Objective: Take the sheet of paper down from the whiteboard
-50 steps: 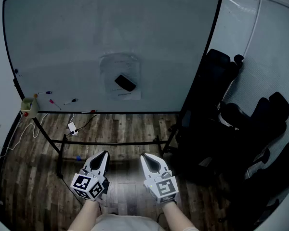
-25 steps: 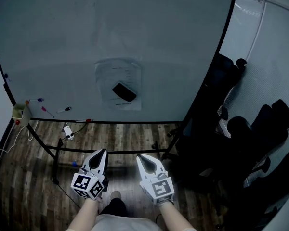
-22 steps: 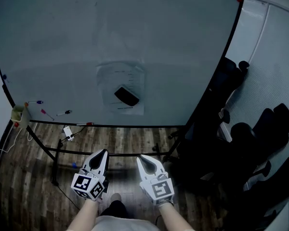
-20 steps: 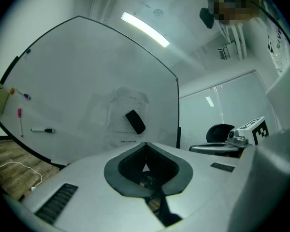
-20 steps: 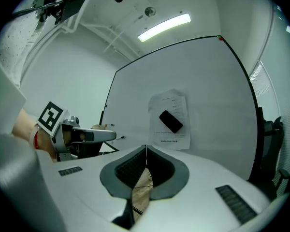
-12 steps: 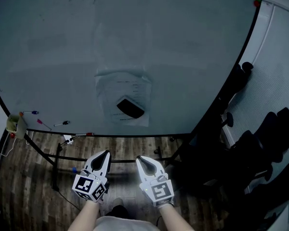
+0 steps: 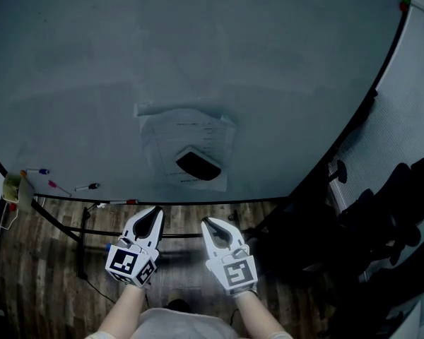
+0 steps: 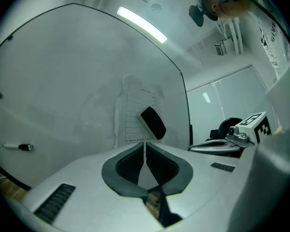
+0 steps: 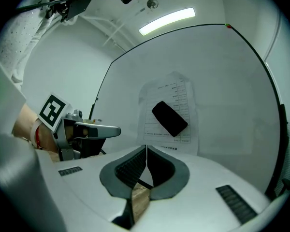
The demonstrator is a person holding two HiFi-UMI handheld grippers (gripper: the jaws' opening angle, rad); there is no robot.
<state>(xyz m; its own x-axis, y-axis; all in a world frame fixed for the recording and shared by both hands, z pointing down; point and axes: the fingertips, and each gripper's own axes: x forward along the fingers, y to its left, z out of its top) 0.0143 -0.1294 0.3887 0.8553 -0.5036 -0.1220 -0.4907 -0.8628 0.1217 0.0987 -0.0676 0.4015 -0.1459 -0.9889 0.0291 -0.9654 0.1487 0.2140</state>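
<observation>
Hanging flat on the whiteboard (image 7: 198, 48), the sheet of paper (image 7: 191, 136) sits low on the board, a little left of its middle. Its long axis runs up and down, and its short edges lie level at top and bottom. Its top edge looks slightly rumpled. A black eraser (image 7: 198, 165) lies slantwise across the sheet's lower half, one end higher than the other, and pins it to the board.

The left gripper (image 7: 154, 212) is held low in front of the board with its two jaws pressed together. Only a thin seam shows between them in the left gripper view, and nothing is caught in it. The right gripper (image 7: 206, 222) is just beside it, and its jaws meet tip to tip in the same way, also with nothing between them. Both point toward the board, under the sheet, and are well apart from it and from the eraser.

The sheet carries rows of printed lines, perhaps a table, but the print is too small to read. Each gripper's cube shows black-and-white square patterns and no words. A few pens (image 7: 87, 186) lie along the board's lower edge at the left. Dark shapes at the right may be office chairs (image 7: 389, 210), though that corner is too dim to be sure.
</observation>
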